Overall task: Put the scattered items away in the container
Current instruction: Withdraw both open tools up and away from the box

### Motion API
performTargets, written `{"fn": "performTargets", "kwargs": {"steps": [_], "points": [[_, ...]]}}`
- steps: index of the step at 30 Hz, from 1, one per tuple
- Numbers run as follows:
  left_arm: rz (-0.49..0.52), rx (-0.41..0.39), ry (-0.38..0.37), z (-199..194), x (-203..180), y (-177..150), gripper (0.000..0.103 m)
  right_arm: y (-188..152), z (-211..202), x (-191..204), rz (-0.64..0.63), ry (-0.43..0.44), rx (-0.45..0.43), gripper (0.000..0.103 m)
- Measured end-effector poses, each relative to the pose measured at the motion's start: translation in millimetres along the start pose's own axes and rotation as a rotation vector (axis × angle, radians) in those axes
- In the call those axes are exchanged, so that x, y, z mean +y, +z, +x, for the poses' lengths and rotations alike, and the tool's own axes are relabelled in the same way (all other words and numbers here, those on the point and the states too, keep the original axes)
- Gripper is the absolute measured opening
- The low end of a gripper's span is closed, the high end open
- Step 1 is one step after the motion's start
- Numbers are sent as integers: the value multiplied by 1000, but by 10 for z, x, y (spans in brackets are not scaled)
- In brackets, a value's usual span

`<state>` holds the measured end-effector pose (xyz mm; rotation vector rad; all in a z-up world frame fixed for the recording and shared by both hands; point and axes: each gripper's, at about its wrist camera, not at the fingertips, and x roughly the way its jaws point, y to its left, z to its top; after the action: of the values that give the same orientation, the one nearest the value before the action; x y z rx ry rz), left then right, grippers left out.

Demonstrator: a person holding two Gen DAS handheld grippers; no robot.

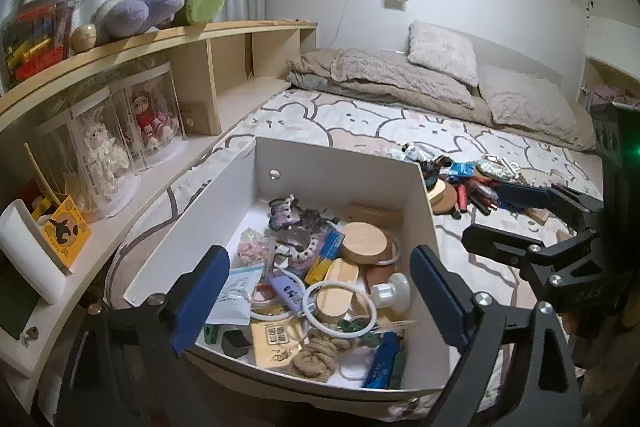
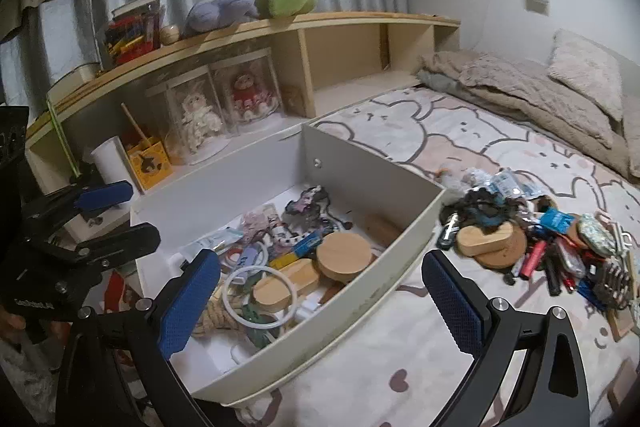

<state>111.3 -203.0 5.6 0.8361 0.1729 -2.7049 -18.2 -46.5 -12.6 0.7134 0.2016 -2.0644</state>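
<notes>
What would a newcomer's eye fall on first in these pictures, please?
Probably the white box on the bed, already cluttered with wooden discs, white rings and packets. Next, the pile of loose items remaining on the bear-print sheet to the box's right. Both grippers, left and right, hang open and empty near the box.
</notes>
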Motion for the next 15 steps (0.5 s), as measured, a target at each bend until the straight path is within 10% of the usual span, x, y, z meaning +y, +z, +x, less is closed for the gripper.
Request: {"fn": "performTargets", "kwargs": {"steps": [15], "points": [[-38, -38, -52, -213, -199, 14, 103, -105, -445, -228, 19, -107, -80, 103]]}}
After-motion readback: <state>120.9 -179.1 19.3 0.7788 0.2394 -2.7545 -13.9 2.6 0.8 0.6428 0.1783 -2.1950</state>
